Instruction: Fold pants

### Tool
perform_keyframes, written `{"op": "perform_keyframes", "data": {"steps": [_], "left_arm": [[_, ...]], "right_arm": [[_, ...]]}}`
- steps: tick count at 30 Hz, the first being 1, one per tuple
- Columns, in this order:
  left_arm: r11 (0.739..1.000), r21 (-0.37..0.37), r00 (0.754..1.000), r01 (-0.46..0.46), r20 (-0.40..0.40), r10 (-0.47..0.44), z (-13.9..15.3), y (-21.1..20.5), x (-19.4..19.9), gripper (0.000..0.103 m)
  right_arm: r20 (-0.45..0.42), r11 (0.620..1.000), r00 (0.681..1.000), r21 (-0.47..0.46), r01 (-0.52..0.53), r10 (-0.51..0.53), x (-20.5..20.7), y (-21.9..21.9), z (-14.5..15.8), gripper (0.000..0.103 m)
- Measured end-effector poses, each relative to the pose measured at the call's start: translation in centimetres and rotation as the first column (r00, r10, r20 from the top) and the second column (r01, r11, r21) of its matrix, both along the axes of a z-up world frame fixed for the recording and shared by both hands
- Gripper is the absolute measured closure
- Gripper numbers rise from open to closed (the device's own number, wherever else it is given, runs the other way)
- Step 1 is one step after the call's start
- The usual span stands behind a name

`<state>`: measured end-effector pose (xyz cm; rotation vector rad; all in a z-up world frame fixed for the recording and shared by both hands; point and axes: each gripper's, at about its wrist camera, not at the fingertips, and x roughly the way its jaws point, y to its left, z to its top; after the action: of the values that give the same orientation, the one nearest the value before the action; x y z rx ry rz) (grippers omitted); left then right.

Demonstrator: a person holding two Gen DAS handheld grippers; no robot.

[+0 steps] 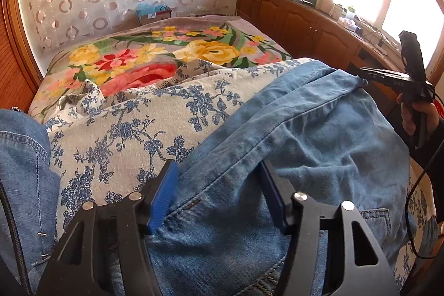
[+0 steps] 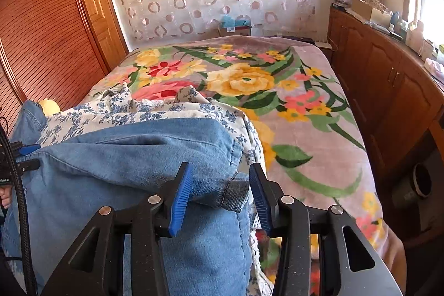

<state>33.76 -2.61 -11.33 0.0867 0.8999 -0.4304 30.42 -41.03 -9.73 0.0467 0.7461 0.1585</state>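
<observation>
Light blue denim pants [image 1: 305, 129] lie folded over on a white sheet with blue flowers [image 1: 125, 115] on the bed. My left gripper [image 1: 219, 193] straddles a raised fold of denim near a seam. Its blue pads stand wide apart and do not pinch the cloth. My right gripper [image 2: 222, 196] has the dark hem corner of the pants [image 2: 111, 171] between its jaws, with a gap at the right pad. The left wrist view shows that right gripper [image 1: 363, 75] at the far denim corner, held by a hand [image 1: 416, 118]. More denim [image 1: 22, 157] lies at the far left.
A flowered plush blanket [image 2: 291, 101] covers the bed beyond the sheet. Wooden cabinets [image 2: 388, 90] with clutter on top run along the right under a bright window. A slatted wooden wardrobe [image 2: 41, 32] stands on the left. A black cable [image 1: 410, 212] hangs at the right.
</observation>
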Motion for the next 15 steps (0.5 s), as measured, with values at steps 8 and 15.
{"op": "perform_keyframes", "data": {"steps": [8,15], "left_arm": [[1.0,0.004,1.0,-0.002,-0.013,0.002,-0.6,0.2,0.1,0.045],[1.0,0.01,1.0,-0.001,-0.018,0.002,-0.7,0.1,0.1,0.045]], "right_arm": [[0.006,0.999,1.0,0.037,-0.003,0.002,-1.4,-0.7,0.6,0.058],[0.004,1.0,1.0,0.016,-0.017,0.017,-1.4,-0.2,0.2,0.057]]}}
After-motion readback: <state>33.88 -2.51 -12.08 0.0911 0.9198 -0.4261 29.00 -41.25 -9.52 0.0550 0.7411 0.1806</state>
